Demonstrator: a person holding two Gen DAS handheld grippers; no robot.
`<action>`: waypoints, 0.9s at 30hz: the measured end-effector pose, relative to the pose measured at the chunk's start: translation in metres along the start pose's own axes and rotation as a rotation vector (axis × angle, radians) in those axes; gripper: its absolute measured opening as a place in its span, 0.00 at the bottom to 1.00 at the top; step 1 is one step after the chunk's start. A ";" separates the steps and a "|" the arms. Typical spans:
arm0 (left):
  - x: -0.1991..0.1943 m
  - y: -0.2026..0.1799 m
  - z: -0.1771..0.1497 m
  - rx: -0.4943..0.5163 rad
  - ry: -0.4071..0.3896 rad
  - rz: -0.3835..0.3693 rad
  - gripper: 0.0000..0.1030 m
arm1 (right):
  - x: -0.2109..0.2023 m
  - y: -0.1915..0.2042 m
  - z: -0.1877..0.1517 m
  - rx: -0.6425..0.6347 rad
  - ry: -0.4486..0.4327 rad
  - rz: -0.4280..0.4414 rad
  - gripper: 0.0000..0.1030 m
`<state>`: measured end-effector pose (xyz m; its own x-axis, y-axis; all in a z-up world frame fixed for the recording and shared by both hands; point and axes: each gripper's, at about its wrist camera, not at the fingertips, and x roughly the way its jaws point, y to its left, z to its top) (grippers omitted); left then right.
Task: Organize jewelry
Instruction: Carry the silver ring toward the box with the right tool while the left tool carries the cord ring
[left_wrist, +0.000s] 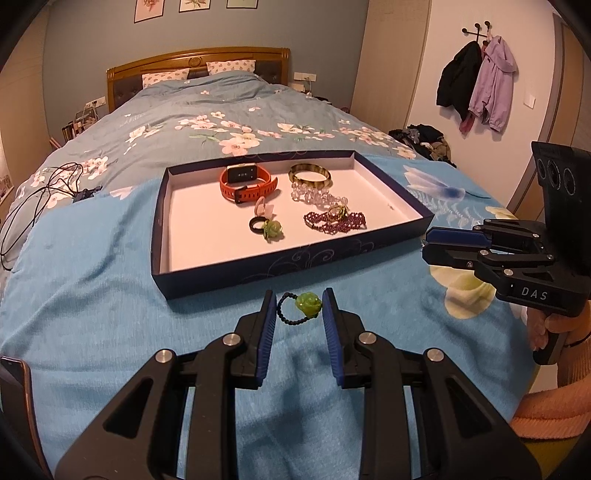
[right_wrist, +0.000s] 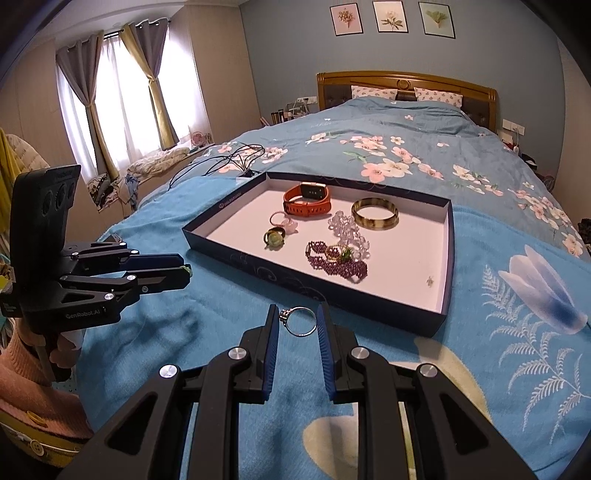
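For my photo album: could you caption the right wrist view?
Right gripper holds a silver ring before the jewelry tray on the bed.

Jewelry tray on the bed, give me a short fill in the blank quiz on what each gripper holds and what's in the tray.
1. The left gripper holds a ring topped with a ____ flower.
2. The right gripper is closed on a ____ ring.
3. The watch in the tray has an ____ strap.
4. The purple bracelet lies ____ the tray.

Missing words: green; silver; orange; inside
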<state>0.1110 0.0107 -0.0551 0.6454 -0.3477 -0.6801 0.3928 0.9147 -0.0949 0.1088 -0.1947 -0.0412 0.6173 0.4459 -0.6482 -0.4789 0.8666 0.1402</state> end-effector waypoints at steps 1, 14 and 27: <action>0.000 0.000 0.001 0.000 -0.004 -0.001 0.25 | -0.001 0.000 0.000 0.000 -0.004 -0.001 0.18; -0.001 -0.001 0.017 -0.008 -0.039 0.011 0.25 | -0.002 -0.005 0.011 -0.001 -0.034 -0.001 0.18; 0.006 -0.001 0.033 -0.011 -0.066 0.030 0.25 | 0.002 -0.009 0.024 -0.001 -0.056 -0.003 0.18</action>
<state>0.1360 0.0009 -0.0344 0.6991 -0.3322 -0.6332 0.3651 0.9272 -0.0833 0.1295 -0.1962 -0.0259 0.6526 0.4556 -0.6054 -0.4777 0.8676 0.1378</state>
